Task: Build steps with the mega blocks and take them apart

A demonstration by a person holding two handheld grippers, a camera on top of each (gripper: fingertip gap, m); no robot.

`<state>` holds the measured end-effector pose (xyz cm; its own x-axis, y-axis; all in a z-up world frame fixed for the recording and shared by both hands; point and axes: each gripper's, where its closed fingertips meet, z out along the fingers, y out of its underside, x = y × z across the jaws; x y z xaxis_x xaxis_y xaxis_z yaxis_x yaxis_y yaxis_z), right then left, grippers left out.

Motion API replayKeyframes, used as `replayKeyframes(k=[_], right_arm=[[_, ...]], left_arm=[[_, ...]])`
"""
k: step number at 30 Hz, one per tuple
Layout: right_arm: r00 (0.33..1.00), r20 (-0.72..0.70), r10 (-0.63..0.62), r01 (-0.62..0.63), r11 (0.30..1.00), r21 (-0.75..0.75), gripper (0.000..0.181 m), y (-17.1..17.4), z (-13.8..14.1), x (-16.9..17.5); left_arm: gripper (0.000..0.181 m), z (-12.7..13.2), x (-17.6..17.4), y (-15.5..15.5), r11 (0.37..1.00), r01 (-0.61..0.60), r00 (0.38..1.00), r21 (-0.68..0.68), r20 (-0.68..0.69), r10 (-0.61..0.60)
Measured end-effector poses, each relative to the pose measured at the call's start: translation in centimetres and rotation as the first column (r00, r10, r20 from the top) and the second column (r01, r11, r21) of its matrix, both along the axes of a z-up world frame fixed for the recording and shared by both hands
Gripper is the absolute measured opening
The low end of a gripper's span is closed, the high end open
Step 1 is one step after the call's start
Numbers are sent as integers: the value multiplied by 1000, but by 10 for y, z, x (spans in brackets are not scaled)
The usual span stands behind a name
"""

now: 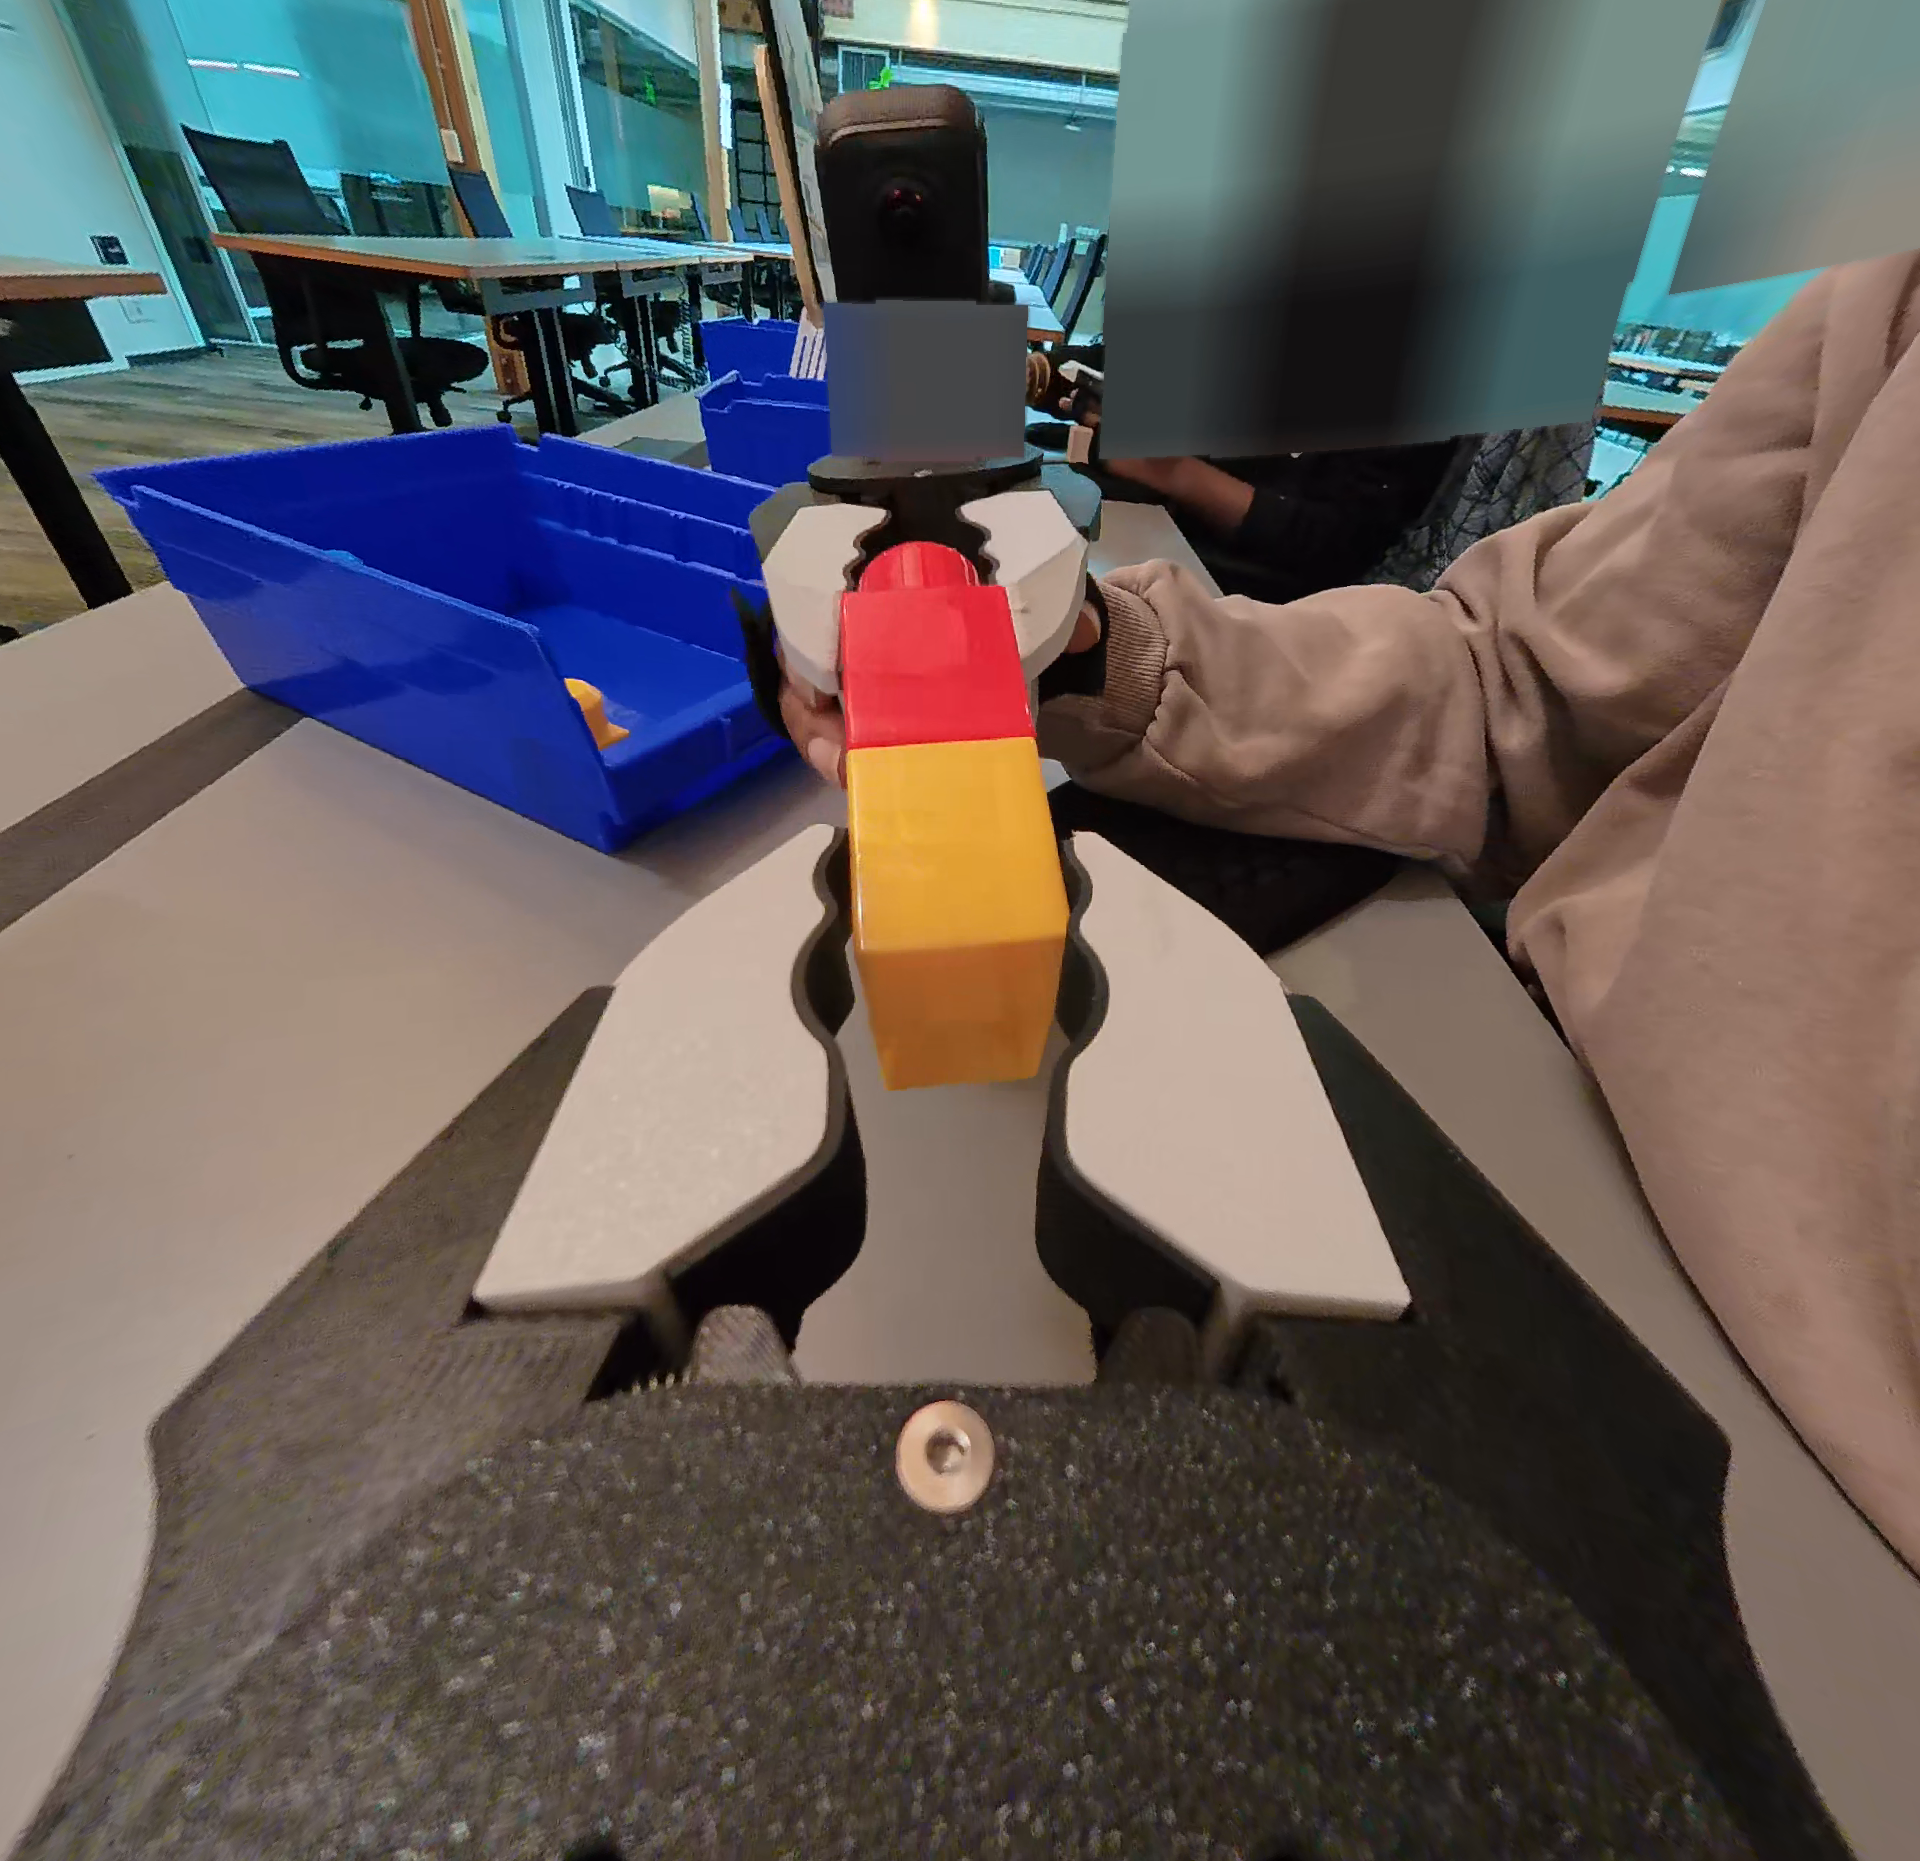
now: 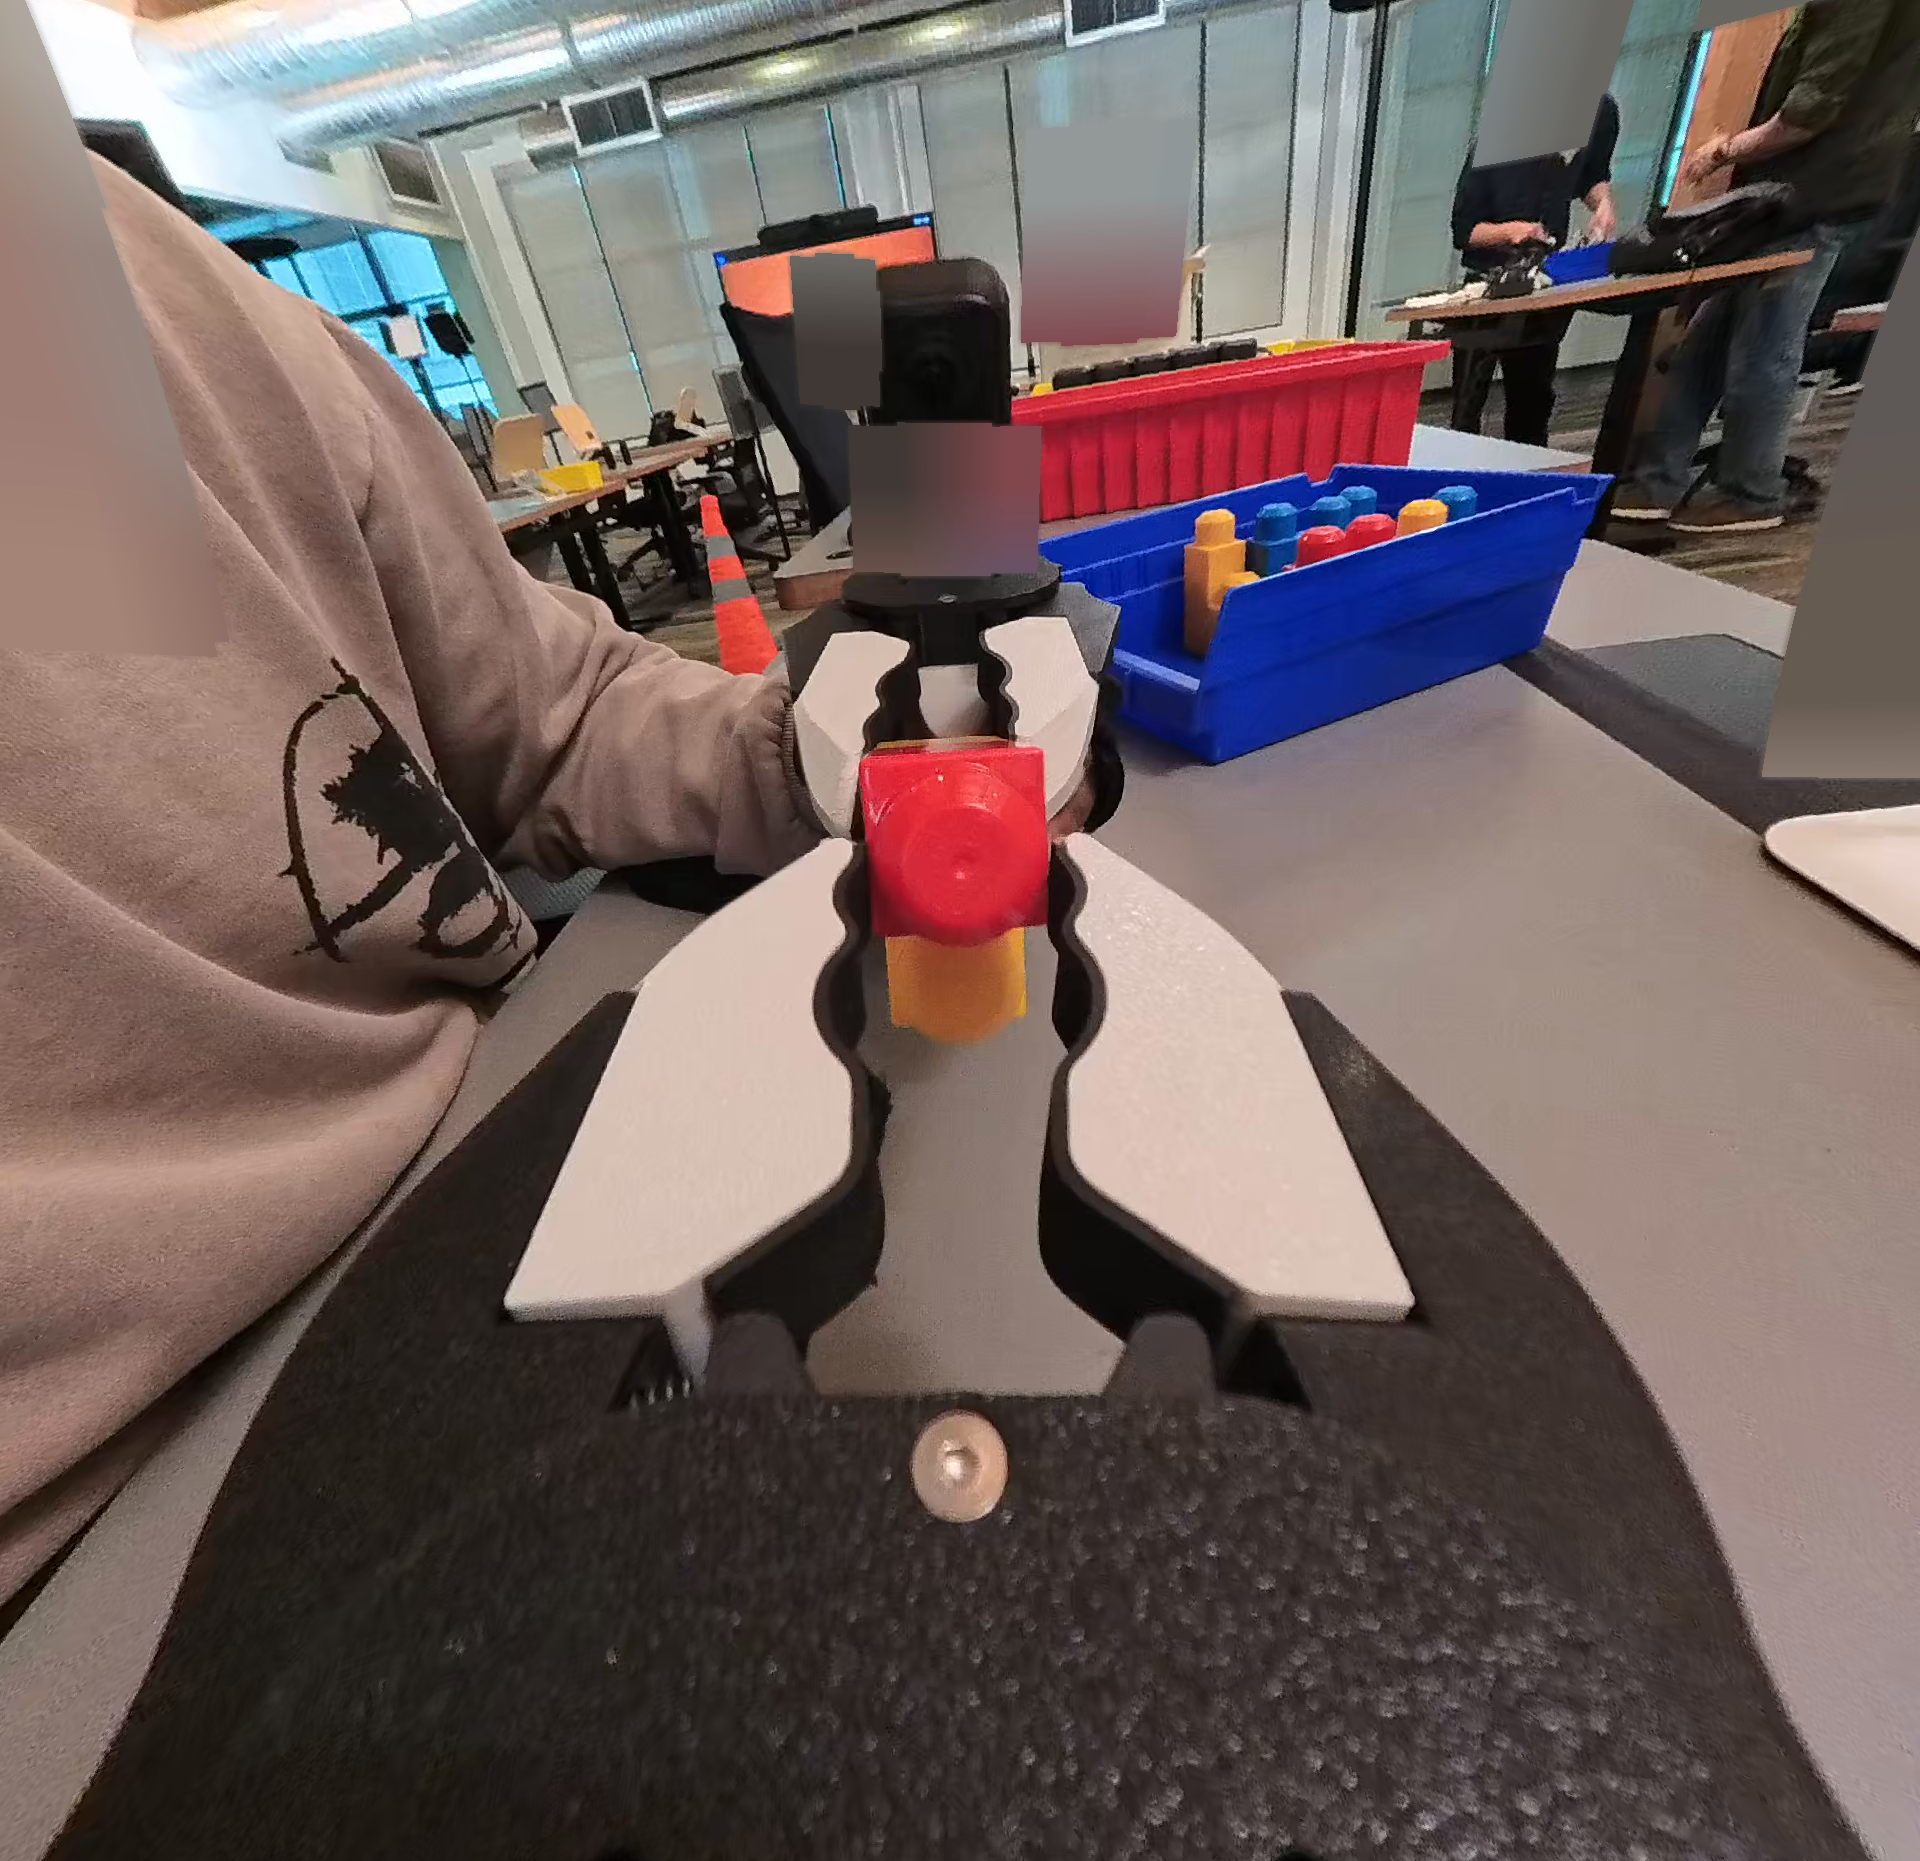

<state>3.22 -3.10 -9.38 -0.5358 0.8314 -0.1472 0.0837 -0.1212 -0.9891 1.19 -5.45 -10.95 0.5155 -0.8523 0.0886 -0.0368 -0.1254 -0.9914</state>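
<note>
A red block (image 1: 930, 668) and a yellow block (image 1: 951, 876) are joined end to end and held in the air between my two grippers, which face each other. My left gripper (image 1: 951, 876) is shut on the yellow block. My right gripper (image 2: 956, 876) is shut on the red block (image 2: 956, 855), whose stud points at its camera. A yellow part (image 2: 956, 990) shows just below the red block. The right gripper (image 1: 920, 564) shows at the far end in the left wrist view. The left gripper (image 2: 945, 710) shows behind the red block in the right wrist view.
A blue bin (image 1: 364, 648) on the grey table (image 1: 312, 980) holds one small orange piece (image 1: 597, 715). Another blue bin (image 2: 1382, 648) holds several coloured blocks, with a red bin (image 2: 1226, 429) behind it. A white flat object (image 2: 1860, 866) lies at the table's right edge. The person's sleeve (image 1: 1455, 668) is close. The left gripper's tips are roughly 4 cm from the right gripper's.
</note>
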Motion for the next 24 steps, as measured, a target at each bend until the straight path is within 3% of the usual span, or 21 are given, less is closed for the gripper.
replayKeyframes(k=[24], right_arm=[[999, -40, -7, 8, 1000, 18, 27, 1, 12, 5]], left_arm=[[37, -7, 3, -1, 999, 25, 999, -22, -28, -26]])
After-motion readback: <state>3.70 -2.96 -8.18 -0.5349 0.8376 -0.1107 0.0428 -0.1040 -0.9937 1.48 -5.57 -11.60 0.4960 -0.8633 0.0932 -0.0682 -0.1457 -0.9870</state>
